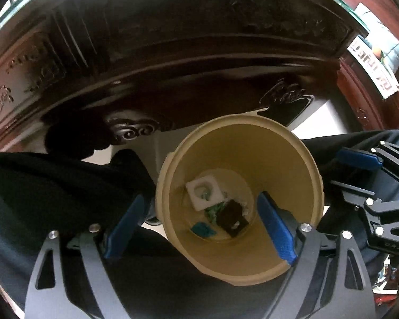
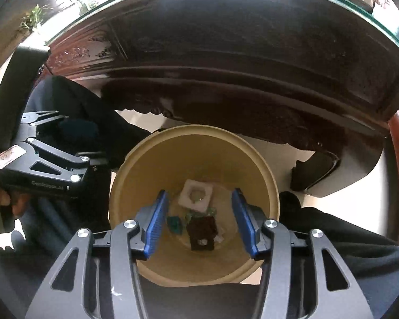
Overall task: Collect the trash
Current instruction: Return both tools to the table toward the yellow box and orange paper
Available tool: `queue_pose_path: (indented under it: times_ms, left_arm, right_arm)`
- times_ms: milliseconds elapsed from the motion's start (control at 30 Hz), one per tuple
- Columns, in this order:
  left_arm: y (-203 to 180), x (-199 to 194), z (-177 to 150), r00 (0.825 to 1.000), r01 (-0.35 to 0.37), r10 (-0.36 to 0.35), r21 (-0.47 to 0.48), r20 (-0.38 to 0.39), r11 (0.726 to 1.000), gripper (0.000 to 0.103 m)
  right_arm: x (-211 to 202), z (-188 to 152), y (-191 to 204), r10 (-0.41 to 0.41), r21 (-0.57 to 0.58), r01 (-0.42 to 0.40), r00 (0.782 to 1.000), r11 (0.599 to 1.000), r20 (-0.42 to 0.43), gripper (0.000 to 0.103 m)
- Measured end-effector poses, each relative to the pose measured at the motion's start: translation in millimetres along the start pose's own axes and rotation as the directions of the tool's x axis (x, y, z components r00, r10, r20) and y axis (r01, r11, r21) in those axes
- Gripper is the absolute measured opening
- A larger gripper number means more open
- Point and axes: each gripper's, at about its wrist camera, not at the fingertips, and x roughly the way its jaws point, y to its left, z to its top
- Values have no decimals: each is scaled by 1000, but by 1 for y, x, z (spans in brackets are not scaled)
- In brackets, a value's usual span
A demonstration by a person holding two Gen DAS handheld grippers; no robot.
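Observation:
A tan round trash bin [image 1: 300,164] stands on the floor below a dark carved wooden table; it also shows in the right wrist view [image 2: 151,159]. At its bottom lie a white foam square [image 1: 204,192] [image 2: 196,193], a dark brown wrapper [image 1: 231,219] [image 2: 201,231], a teal scrap [image 1: 202,230] [image 2: 176,223] and green bits. My left gripper [image 1: 199,231] is open and empty above the bin's left rim. My right gripper [image 2: 200,226] is open and empty, centred over the bin's mouth.
The carved table apron [image 1: 173,53] [image 2: 252,66] hangs just beyond the bin, with a glass top edge above. The person's dark-trousered legs [image 1: 53,186] [image 2: 345,239] flank the bin. The right gripper [image 1: 380,199] shows in the left wrist view, the left gripper [image 2: 50,164] in the right.

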Motion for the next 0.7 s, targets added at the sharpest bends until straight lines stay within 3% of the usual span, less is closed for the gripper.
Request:
queue_pose_path:
  times_ms: [300,433,567,700]
  left_arm:
    - [-3,-14,6,999,4,-4,8,43,1000,87]
    - [-2,-39,20,993,-12,11,10,120,1000,87]
    - [1,-77,44,972,-46,42,10,232,999,90]
    - [9,-117,76,930,-96,91,-3,357,995,95]
  right_arm:
    - [-14,5,1,15,0,-15,999,1000,49,49]
    - [-30,17,1,18,-14,-17,992,1000,124,53]
    - [-49,35,-2,25,-26,-19,977,999,212,61]
    - [-75,65,-5,-4,-34,17,941,999,339,79]
